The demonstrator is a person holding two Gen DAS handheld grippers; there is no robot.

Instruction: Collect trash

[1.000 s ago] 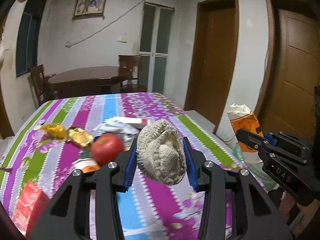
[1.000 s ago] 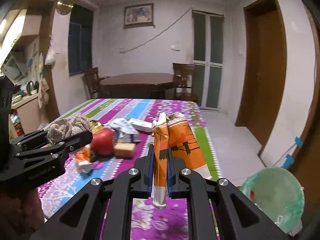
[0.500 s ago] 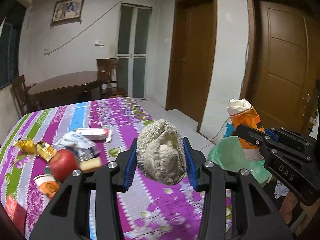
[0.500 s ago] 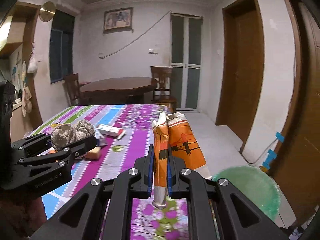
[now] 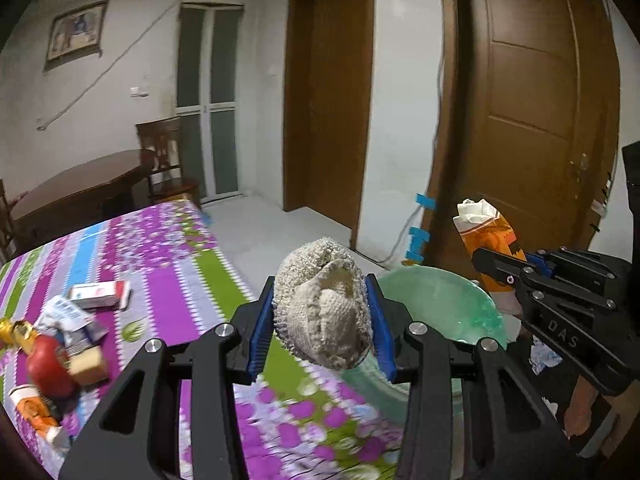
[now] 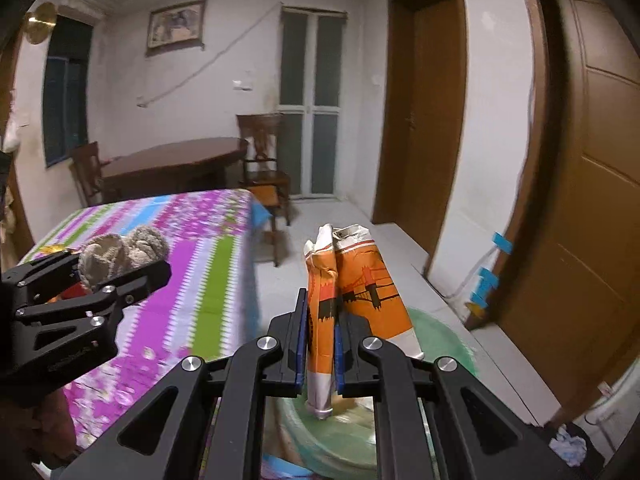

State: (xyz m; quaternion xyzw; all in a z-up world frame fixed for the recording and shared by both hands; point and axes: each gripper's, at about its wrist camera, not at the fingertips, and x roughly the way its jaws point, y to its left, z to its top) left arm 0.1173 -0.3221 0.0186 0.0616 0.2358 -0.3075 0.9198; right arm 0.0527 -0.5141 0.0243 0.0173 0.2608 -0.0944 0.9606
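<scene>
My left gripper is shut on a crumpled beige knitted cloth, held above the right edge of the striped table. The cloth and left gripper also show at the left of the right wrist view. My right gripper is shut on an orange and white snack bag, which hangs over a pale green basin on the floor. In the left wrist view the same bag and right gripper sit above the basin.
On the table's left part lie a red apple, a yellow block, gold wrappers, a white and red box and an orange cup. Brown doors, a wooden table and chairs stand behind.
Both grippers have swung right, off the table's middle toward its right edge, with cloth and bag still held. The green basin has come into view under them and the table items have slid left.
</scene>
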